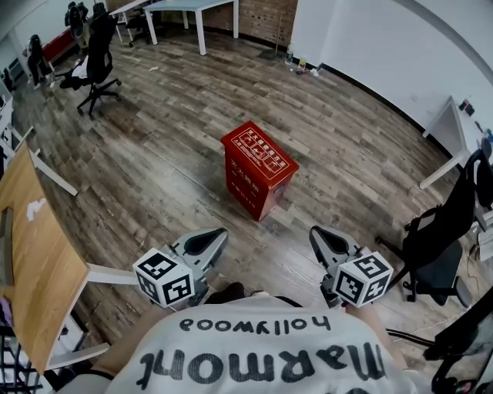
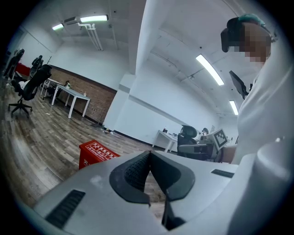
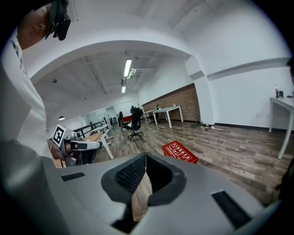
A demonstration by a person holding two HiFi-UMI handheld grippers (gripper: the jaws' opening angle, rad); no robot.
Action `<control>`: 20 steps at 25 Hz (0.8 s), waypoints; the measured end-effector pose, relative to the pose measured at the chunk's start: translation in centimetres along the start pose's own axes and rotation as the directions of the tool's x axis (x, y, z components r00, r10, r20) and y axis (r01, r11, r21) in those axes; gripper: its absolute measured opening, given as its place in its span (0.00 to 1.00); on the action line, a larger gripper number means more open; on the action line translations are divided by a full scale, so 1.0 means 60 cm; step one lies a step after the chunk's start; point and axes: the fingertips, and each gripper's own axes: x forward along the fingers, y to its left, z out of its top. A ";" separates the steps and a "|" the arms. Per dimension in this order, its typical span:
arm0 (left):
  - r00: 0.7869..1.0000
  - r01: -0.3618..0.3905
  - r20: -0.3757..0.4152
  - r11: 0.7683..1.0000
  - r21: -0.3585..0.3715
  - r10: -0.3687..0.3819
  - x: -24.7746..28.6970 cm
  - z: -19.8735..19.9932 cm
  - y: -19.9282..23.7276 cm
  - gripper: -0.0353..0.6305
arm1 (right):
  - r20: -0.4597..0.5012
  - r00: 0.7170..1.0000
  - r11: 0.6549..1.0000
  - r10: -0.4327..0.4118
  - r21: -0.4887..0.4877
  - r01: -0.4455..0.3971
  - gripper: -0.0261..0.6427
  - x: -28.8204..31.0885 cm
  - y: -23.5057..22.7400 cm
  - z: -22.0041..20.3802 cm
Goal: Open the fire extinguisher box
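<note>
A red fire extinguisher box (image 1: pixel 259 170) stands on the wooden floor ahead of me, its lid with white print down; it also shows in the left gripper view (image 2: pixel 97 153) and in the right gripper view (image 3: pixel 179 152). My left gripper (image 1: pixel 218 235) is held low at the left, well short of the box, its jaws together with nothing between them. My right gripper (image 1: pixel 316 234) hangs level with it at the right, jaws meeting at the tips and empty. In the gripper views the left gripper (image 2: pixel 149 152) and the right gripper (image 3: pixel 145 155) point across the room.
A wooden table (image 1: pixel 31 262) with white legs stands at my left. Black office chairs stand at the back left (image 1: pixel 98 58) and at the right (image 1: pixel 443 242). A white desk (image 1: pixel 192 9) is by the far brick wall, another (image 1: pixel 451 131) at the right wall.
</note>
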 end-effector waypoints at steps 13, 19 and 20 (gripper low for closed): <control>0.998 0.041 -0.048 0.999 -0.018 -0.042 -0.021 -0.029 0.037 0.06 | -0.032 0.999 0.997 -0.037 0.066 0.039 0.05 0.026 0.030 -0.043; 0.996 0.048 -0.067 0.997 -0.060 -0.052 0.009 -0.042 0.054 0.06 | -0.081 0.995 0.996 -0.062 0.057 0.067 0.05 0.038 -0.004 -0.057; 0.996 0.047 -0.067 0.997 -0.067 -0.051 0.017 -0.042 0.057 0.06 | -0.077 0.995 0.995 -0.058 0.082 0.065 0.05 0.044 -0.013 -0.055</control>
